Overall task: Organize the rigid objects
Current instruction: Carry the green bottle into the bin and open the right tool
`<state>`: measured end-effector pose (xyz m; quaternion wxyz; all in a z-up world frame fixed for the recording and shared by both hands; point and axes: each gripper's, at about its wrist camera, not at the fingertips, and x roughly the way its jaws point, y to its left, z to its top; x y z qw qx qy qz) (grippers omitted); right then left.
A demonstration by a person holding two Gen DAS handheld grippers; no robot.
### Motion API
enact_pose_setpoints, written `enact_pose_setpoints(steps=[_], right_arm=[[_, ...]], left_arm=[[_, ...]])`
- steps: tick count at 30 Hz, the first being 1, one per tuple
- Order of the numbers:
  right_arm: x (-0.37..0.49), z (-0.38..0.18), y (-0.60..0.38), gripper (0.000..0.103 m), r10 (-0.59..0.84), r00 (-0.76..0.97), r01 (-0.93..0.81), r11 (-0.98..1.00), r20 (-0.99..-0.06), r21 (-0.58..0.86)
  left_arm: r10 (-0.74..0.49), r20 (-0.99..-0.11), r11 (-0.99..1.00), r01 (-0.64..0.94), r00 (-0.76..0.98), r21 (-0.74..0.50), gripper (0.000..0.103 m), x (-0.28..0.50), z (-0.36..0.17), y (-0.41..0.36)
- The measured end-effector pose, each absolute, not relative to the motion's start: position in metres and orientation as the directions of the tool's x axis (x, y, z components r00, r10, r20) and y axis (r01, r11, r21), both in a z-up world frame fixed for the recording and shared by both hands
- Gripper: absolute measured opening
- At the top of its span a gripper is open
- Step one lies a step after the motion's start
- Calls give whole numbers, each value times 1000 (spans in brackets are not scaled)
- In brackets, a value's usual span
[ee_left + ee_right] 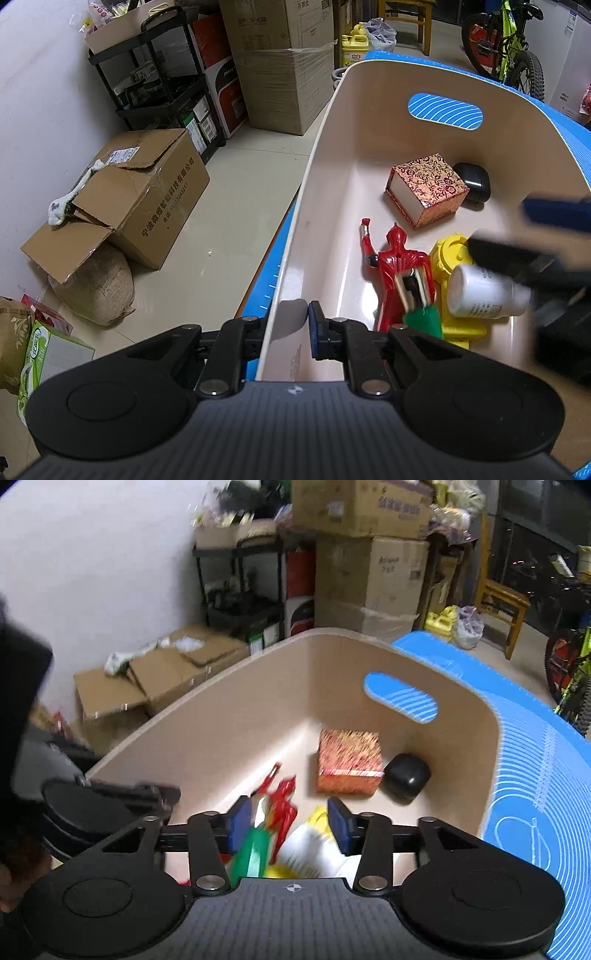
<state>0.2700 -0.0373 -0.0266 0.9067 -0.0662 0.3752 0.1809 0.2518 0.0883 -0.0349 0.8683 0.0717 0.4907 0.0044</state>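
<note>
Left wrist view, white bottle on yellow toy, right fingers parted, left fingers clamping bin wall.

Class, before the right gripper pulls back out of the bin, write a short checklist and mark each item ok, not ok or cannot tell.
1. Left gripper clamped on the bin wall: ok.
2. Right gripper jaws apart: ok.
3. White bottle free of the right jaws: cannot tell, blurred.
4. White bottle inside the bin, lying on the yellow toy: ok.
5. Red figure, patterned box and black case inside the bin: ok.
</note>
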Motion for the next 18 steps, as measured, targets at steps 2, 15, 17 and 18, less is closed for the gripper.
enact_pose_setpoints(steps=[2,15,17,18], right_arm=[[267,-16,-51,66,265,696,-343,939,-667,15],[274,-17,-189,71,-33,794,58,998,-607,22],[278,-35,-205,71,-74,768,119,992,-636,29],[280,-44,-211,71,-89,755,140,990,-650,28]], left_arm=[[78,-852,990,63,518,129,18,252,-35,88],[81,-851,989,61,518,131,18,252,-35,89],[83,-851,989,60,518,133,18,252,-34,89],[83,-851,989,59,518,133,18,253,-34,89]])
